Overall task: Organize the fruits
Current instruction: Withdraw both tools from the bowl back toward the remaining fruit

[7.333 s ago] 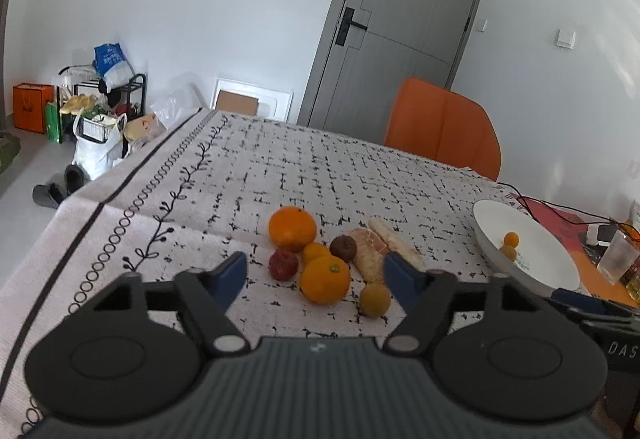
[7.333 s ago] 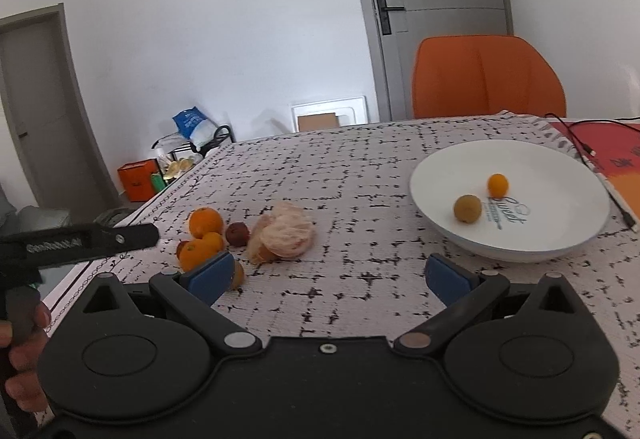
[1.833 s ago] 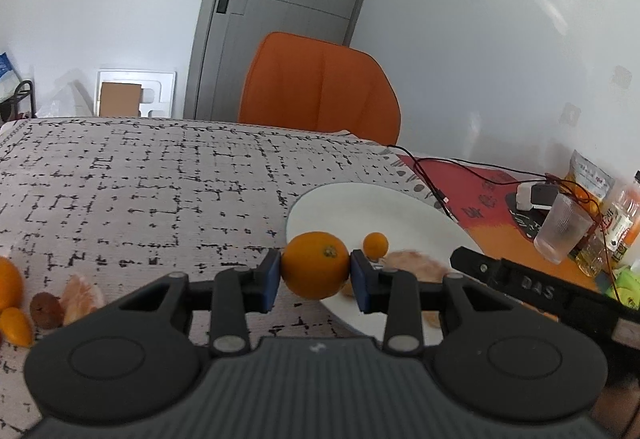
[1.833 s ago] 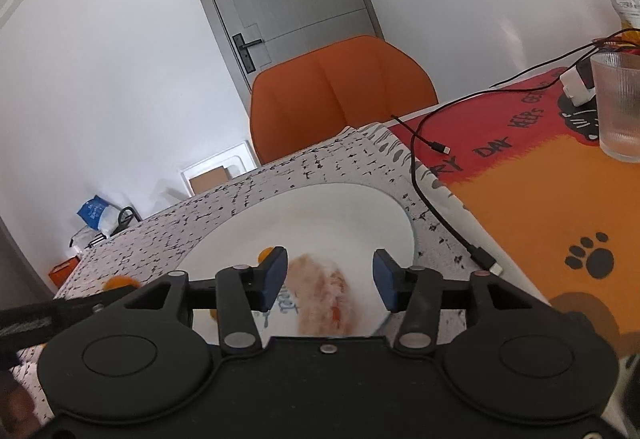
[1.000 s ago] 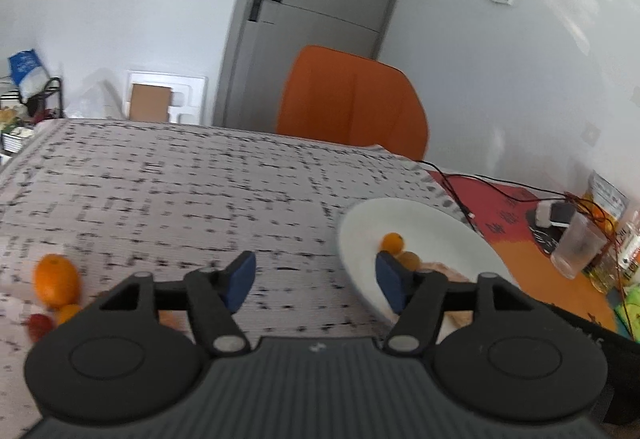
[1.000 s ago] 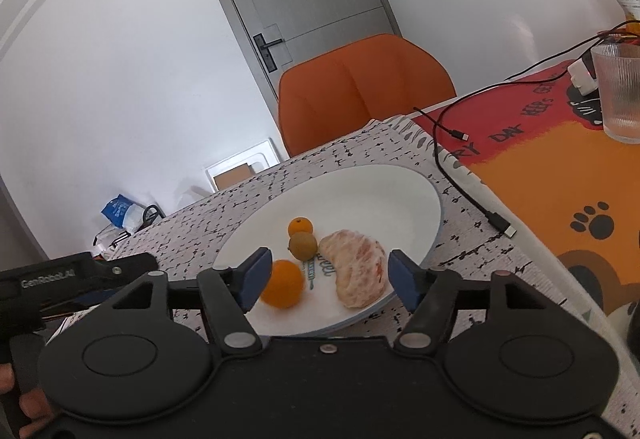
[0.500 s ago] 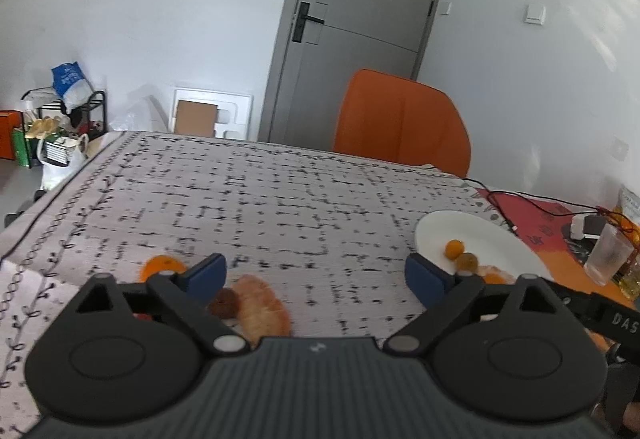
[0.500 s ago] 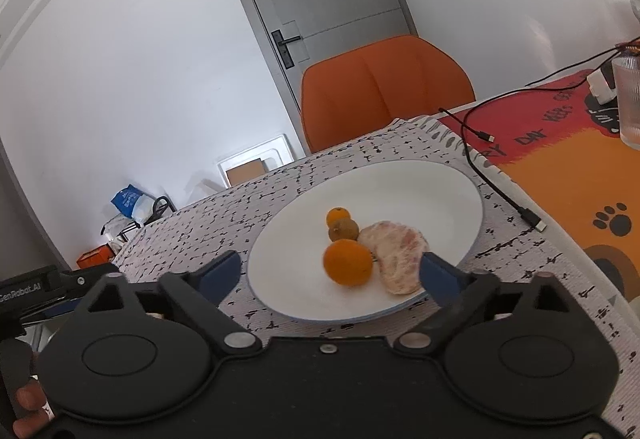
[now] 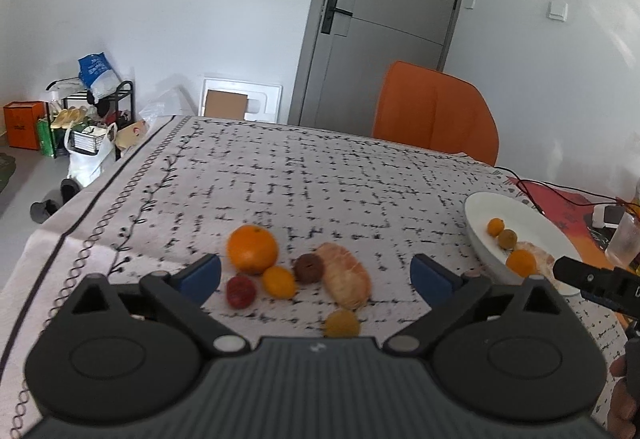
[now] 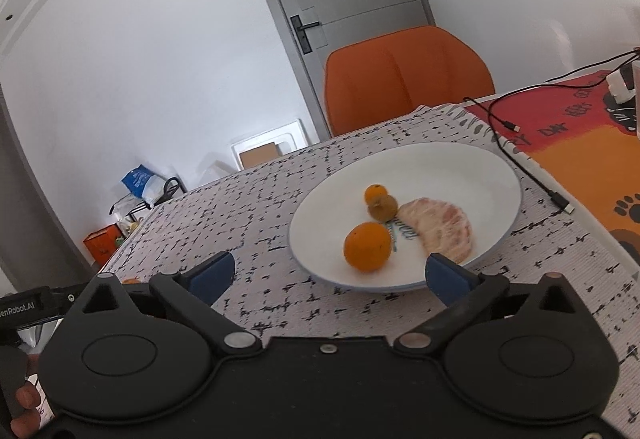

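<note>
My left gripper (image 9: pixel 316 275) is open and empty above a cluster of fruit on the tablecloth: a large orange (image 9: pixel 252 249), a red fruit (image 9: pixel 241 291), a small orange fruit (image 9: pixel 279 281), a dark brown fruit (image 9: pixel 309 268), a peeled citrus piece (image 9: pixel 346 280) and a small yellow fruit (image 9: pixel 342 323). My right gripper (image 10: pixel 328 275) is open and empty in front of the white plate (image 10: pixel 472 167), which holds an orange (image 10: pixel 367 246), a small orange fruit (image 10: pixel 376 194), a brownish fruit (image 10: pixel 383 208) and a peeled citrus piece (image 10: pixel 440 229). The plate also shows in the left wrist view (image 9: pixel 480 215).
An orange chair (image 9: pixel 434 115) stands at the table's far side. A black cable (image 10: pixel 520 155) lies right of the plate beside a red and orange mat (image 10: pixel 592 143). A clear cup (image 9: pixel 624 243) stands at the far right. The table's left edge (image 9: pixel 80 207) drops to the floor.
My left gripper has let go of the orange into the plate, opened wide and swung back left over the fruit cluster. My right gripper has opened wider and drawn back from the plate.
</note>
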`<state>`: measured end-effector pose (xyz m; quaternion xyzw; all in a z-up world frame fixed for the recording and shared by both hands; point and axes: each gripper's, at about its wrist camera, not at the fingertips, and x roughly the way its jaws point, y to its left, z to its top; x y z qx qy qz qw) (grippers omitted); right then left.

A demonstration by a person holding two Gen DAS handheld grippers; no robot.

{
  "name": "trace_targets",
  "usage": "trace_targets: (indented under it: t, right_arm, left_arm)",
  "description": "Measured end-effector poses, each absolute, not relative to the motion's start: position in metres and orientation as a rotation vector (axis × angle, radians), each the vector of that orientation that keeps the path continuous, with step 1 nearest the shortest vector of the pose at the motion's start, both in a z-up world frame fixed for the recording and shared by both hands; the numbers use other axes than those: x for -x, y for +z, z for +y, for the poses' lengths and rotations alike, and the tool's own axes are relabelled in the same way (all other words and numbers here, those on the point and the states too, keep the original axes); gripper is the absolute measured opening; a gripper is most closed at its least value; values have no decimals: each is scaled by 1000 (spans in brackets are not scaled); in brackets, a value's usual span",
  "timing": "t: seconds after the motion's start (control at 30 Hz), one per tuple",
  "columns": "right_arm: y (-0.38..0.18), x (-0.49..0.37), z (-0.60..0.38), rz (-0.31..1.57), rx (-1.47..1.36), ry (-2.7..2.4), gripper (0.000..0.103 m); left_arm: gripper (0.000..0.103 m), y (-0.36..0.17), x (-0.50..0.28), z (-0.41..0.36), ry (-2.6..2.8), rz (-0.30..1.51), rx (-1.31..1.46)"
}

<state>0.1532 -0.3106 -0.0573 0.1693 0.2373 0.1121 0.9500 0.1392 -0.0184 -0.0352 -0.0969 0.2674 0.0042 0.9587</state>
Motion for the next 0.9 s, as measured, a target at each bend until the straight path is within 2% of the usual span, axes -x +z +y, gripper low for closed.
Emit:
trace_targets:
  t: [0.9]
  right_arm:
    - [-54, -136, -245, 552, -215, 376, 103]
  left_arm:
    - [100, -45, -96, 48, 38, 552, 256]
